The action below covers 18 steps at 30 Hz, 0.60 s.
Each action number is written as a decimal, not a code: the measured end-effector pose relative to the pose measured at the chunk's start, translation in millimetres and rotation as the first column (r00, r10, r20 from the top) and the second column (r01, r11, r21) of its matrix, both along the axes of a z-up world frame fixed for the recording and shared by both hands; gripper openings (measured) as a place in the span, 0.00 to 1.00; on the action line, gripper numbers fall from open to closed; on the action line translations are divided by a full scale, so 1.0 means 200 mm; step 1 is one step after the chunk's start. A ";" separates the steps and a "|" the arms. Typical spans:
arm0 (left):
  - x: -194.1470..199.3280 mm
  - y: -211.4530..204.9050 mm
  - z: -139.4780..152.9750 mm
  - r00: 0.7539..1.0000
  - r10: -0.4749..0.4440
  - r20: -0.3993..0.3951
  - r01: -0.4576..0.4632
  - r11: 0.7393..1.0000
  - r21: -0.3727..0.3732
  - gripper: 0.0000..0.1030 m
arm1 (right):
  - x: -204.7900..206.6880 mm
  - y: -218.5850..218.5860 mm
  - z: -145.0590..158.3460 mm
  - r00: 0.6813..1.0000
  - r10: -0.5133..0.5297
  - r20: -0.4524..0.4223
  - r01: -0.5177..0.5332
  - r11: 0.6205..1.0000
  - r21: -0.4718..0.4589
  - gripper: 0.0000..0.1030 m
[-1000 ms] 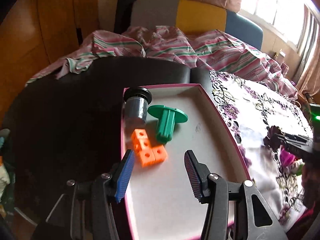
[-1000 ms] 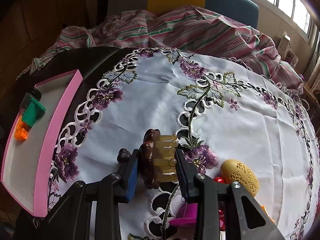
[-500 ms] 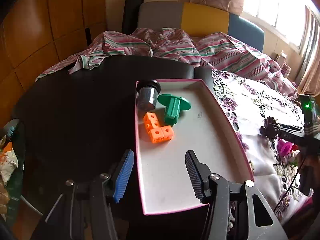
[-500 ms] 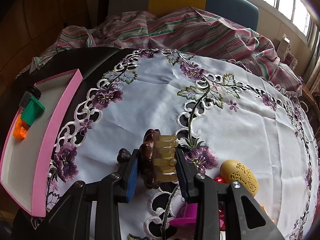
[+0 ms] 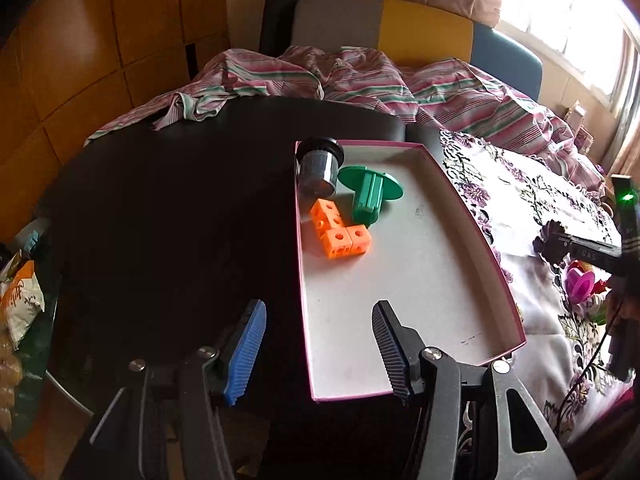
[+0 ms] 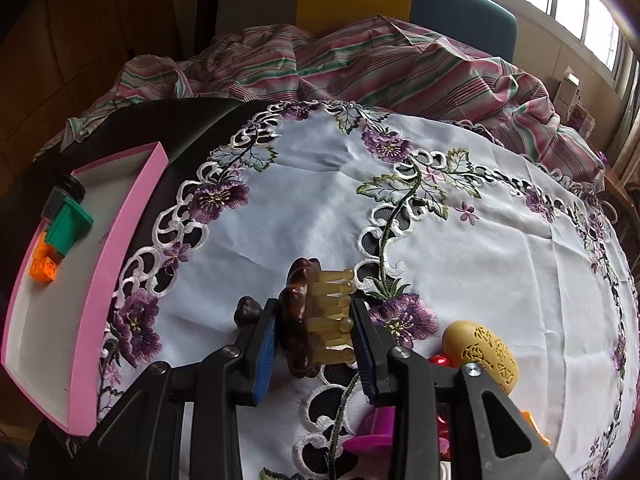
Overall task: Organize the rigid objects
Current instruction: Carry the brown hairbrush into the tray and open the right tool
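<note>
My right gripper (image 6: 316,344) is clamped on a brown hair claw (image 6: 298,322), its pale teeth pointing right between the pads, held over the embroidered white cloth (image 6: 320,184) near the table's front edge. Just right of my fingers lie a yellow egg-shaped piece (image 6: 482,352), something red and a magenta piece (image 6: 370,432), crowded close together. The rest of the cloth, out to its scalloped far edge, lies bare.

My left gripper (image 5: 318,344) has its jaws parted and widening, with nothing between them. It hangs above the near left corner of the pink-walled tray (image 5: 472,216), the blue pad over the dark tabletop (image 5: 168,216) and the black pad over the tray's white floor. The tray's right wall runs along the cloth's left edge.

In the tray's far left corner a dark cylinder (image 5: 318,166) lies against the left wall, a green flanged peg (image 5: 370,196) is just beside it, and orange linked cubes (image 5: 340,234) sit in front of both, touching the peg's foot. The tray's near half and right side are bare floor. The dark tabletop left of the tray is bare too.
</note>
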<state>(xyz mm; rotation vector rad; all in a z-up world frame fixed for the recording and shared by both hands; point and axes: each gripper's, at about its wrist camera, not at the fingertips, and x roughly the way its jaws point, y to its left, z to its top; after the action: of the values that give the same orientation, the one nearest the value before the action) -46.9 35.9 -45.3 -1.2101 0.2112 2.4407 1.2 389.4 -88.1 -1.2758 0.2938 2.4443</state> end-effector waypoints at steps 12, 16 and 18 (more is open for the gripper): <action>-0.01 -0.09 -0.04 0.999 0.039 0.011 -0.039 0.999 0.005 0.55 | -0.01 -0.21 0.21 0.989 0.091 -0.118 -0.094 0.995 -0.021 0.33; -0.02 -0.11 -0.05 0.999 0.049 0.022 -0.049 0.999 0.019 0.55 | -0.09 -0.44 0.31 0.964 0.212 -0.158 -0.214 0.977 0.007 0.33; -0.02 -0.13 -0.05 0.998 0.052 0.023 -0.052 0.998 0.022 0.55 | -0.15 -0.57 0.33 0.948 0.273 -0.162 -0.274 0.962 0.016 0.33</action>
<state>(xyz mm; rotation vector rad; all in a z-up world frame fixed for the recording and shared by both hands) -50.2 10.8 -56.2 -1.2473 0.1469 2.4656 -28.8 275.8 -21.4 -1.1891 0.1771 2.7917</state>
